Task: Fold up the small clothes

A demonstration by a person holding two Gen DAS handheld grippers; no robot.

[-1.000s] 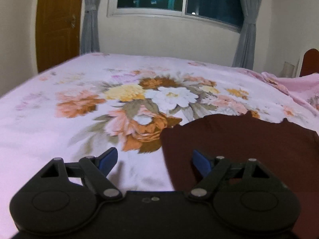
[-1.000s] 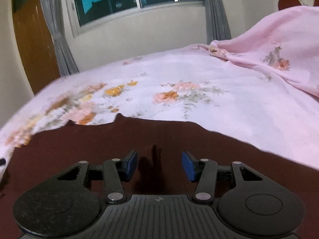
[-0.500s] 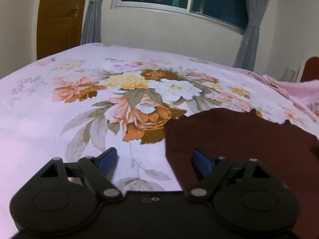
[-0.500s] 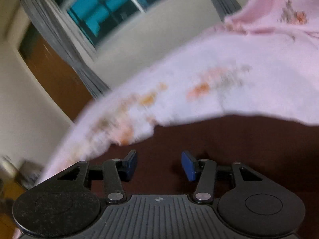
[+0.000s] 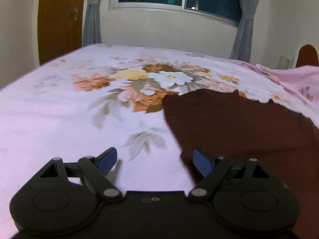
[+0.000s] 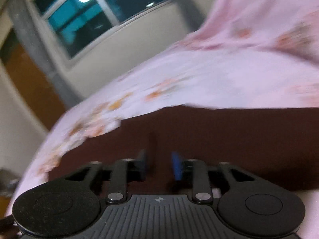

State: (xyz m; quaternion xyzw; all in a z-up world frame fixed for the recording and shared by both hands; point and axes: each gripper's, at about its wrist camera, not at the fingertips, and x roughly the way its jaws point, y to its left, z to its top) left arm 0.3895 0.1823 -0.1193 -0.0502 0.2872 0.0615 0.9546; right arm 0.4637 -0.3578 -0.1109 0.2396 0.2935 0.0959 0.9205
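Dark maroon garment [image 5: 249,131] spread flat on the floral bedsheet [image 5: 69,119], filling the right half of the left wrist view and running away toward the far right, long edge roughly across the bed. Left gripper [image 5: 154,162] hovering over the garment's left border, jaws spread wide, nothing between them: left blue pad [image 5: 107,160] over bare sheet, right blue pad [image 5: 202,164] just over the cloth's edge. So, cloth off to the right of those fingers, edge almost under the gap. Over to the right wrist view, blurred and tilted: right gripper [image 6: 159,166] sitting squarely above the same maroon garment [image 6: 229,139], jaws partway apart and opening, dark cloth below the gap but no pinch visible. Far hem ahead, floral sheet [image 6: 199,75] beyond it, rumpled pink quilt [image 6: 269,20] at upper right. Judging by this, right hand nearer the garment's middle, left hand better placed for the side edge; likely next call a drop onto that border and a fold across toward the right.
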